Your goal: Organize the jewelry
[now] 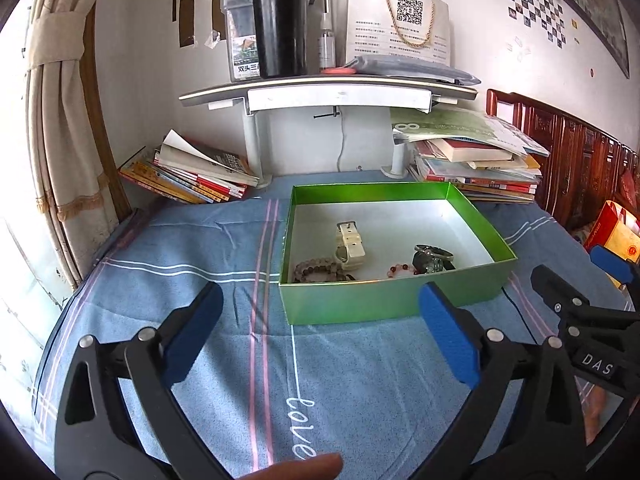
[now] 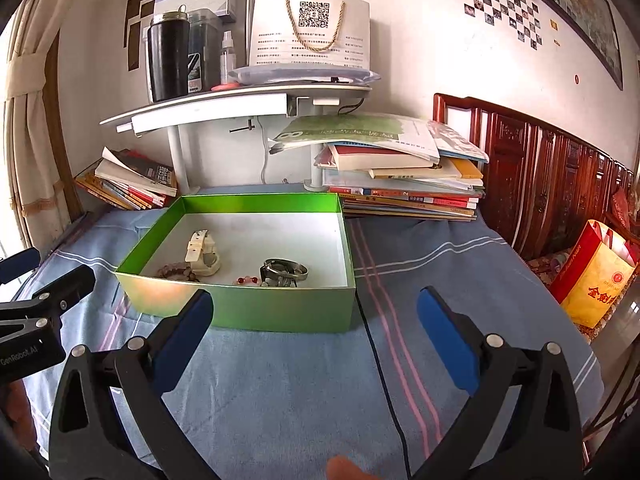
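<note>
Left wrist view: the left gripper (image 1: 320, 332) is hovering spread wide and empty before a glossy green box (image 1: 396, 300) sitting on the blue cloth (image 1: 180, 272), holding a cream watch (image 1: 352, 244), a dark watch (image 1: 434, 258) and what seem beaded bracelets (image 1: 320, 271).

Right wrist view: the right gripper (image 2: 316, 336) is likewise hanging released, gripping nothing, near the box (image 2: 256, 312).

Green box (image 1: 384, 300) near wall hides the lower part of the brown bead bracelet (image 1: 316, 270) and most of the red bead bracelet (image 1: 400, 269). Dark watch (image 2: 282, 271): dial unreadable, too small. Right gripper (image 1: 592, 280) cut off by the left view's right edge; its far finger barely shows. Framed picture (image 2: 568, 4) cropped at the top.
</note>
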`<state>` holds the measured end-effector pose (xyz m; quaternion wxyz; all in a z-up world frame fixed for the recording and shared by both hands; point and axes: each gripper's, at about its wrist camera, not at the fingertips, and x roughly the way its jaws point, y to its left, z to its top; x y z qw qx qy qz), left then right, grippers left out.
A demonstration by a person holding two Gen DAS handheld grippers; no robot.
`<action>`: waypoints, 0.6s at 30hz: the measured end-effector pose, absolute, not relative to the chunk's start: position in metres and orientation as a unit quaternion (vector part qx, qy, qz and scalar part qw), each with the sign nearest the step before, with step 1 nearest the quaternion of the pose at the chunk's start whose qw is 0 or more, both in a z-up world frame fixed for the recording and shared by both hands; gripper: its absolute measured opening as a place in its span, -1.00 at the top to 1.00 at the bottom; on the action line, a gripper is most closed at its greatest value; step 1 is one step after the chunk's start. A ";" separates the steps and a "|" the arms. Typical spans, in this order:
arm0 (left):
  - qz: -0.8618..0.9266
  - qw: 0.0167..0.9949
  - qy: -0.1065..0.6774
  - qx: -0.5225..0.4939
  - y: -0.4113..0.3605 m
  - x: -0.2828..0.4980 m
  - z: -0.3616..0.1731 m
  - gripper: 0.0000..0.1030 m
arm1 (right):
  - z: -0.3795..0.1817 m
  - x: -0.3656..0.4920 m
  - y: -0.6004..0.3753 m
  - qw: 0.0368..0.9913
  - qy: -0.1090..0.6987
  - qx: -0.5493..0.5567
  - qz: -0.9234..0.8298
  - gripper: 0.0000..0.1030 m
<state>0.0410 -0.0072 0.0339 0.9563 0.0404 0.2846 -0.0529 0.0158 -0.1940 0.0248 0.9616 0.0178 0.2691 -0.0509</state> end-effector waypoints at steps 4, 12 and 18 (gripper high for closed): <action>-0.052 0.956 0.285 0.040 -0.006 0.041 0.034 -0.91 | 0.026 0.015 -0.192 0.962 0.268 0.016 -0.050 -0.94; -0.050 0.956 0.285 0.040 -0.005 0.040 0.034 -0.91 | 0.027 0.013 -0.189 0.963 0.265 0.013 -0.051 -0.94; -0.050 0.956 0.286 0.041 -0.005 0.041 0.034 -0.91 | 0.028 0.013 -0.189 0.963 0.264 0.013 -0.051 -0.94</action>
